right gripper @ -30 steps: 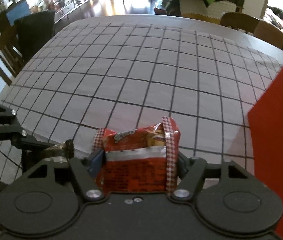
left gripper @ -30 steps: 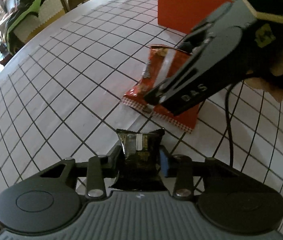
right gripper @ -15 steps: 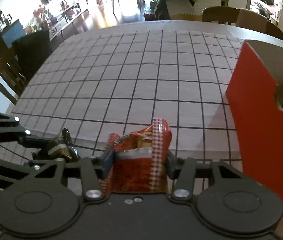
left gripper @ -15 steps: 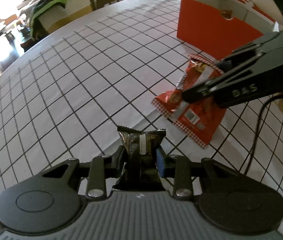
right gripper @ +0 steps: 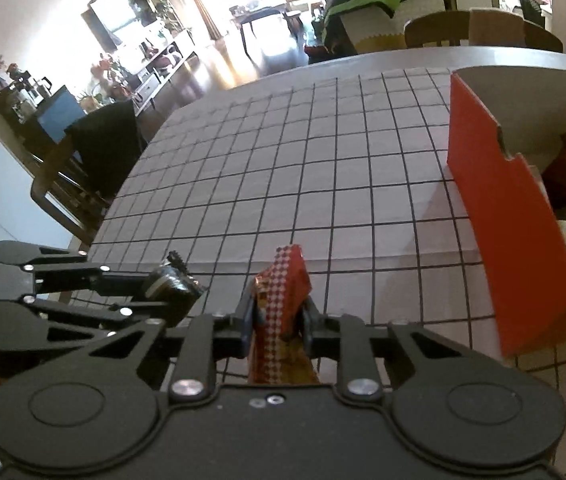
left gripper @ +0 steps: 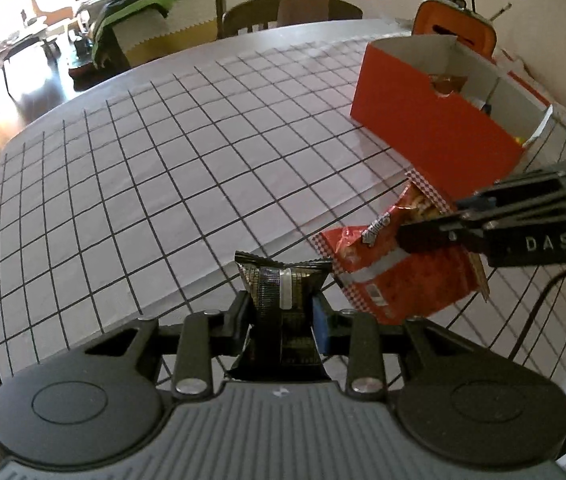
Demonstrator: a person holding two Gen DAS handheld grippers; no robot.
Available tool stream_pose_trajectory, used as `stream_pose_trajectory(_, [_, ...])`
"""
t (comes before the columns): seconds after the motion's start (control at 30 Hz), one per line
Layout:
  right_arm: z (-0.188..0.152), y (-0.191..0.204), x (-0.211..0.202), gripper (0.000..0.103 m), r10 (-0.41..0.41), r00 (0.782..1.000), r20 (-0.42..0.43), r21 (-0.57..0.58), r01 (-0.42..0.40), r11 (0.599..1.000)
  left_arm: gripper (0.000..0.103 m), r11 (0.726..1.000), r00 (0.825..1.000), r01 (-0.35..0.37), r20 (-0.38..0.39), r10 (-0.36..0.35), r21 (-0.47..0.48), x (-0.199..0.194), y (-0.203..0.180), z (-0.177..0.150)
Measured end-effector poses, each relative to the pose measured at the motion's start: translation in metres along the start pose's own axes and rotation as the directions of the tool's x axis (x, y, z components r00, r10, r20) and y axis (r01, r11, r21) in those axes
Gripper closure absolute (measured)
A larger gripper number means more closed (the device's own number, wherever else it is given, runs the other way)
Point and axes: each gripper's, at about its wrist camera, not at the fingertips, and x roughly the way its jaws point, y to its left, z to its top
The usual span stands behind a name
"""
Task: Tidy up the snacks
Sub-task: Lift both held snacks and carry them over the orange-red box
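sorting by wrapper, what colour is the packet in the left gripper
Dark brown-black with gold print, on the small packet; clearest in the left wrist view.

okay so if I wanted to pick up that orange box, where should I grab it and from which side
Grip the orange box by its long near wall, coming down from above with one jaw inside and one outside. The top is open and the wall is thin and upright. The notch in that rim marks a spot above the snacks inside.

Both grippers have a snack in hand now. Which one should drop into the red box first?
Probably right. The right gripper, shut on the red snack bag, is nearer the red box. The left gripper, holding the dark packet, sits farther from it.
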Motion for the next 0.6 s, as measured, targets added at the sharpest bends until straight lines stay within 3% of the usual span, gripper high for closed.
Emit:
stream_pose_trajectory(0.33, [0.013, -0.020, -0.056, 0.081, -0.025, 0.993, 0.113, 0.013, 0.023, 1.000, 0.072, 1.000, 0.997, 0.010, 0.074, -0.009, -0.016, -0.025, -0.050, 0.038])
stream_pose_trajectory(0.6, [0.045, -0.074, -0.112, 0.081, -0.101, 0.962, 0.254, 0.031, 0.096, 0.995, 0.072, 0.999, 0.988, 0.022, 0.152, -0.026, 0.023, -0.027, -0.106, 0.097])
